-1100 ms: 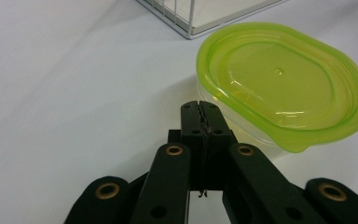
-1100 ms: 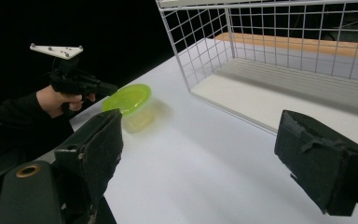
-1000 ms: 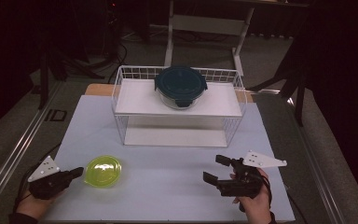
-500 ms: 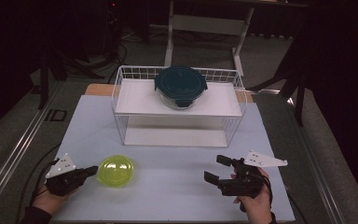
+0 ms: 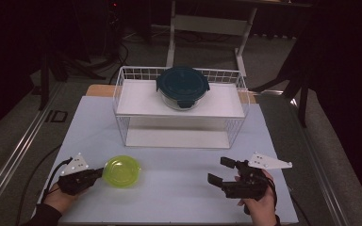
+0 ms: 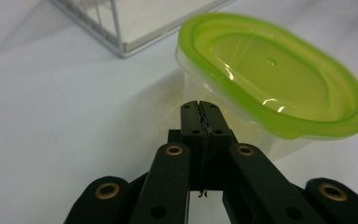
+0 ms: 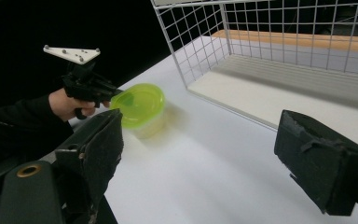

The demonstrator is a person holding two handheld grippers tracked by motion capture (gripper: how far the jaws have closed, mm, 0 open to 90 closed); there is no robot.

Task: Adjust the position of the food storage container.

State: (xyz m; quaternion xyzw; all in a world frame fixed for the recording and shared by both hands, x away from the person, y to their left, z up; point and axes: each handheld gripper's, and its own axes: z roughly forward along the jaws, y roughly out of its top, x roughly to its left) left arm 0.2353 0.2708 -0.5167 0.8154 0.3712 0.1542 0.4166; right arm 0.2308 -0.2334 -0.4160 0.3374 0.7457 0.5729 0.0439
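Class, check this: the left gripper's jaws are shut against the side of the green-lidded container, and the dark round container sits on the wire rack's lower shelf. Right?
Not quite. The dark round container sits on the wire rack's upper shelf, as the high view shows. The left gripper is shut against the green-lidded container.

Bright lime-green lid on a clear, see-through tub [image 5: 121,170], glowing against the pale, plain white surface [image 5: 179,188]. Both hand-held grippers are matt black, the left hand-held gripper [image 5: 95,174] and the right hand-held gripper [image 5: 221,171], each topped with a light grey plate. The wire rack [image 5: 122,101] is white with a square grid pattern. On it, a dark teal lid over a clear glass bowl [image 5: 183,87].
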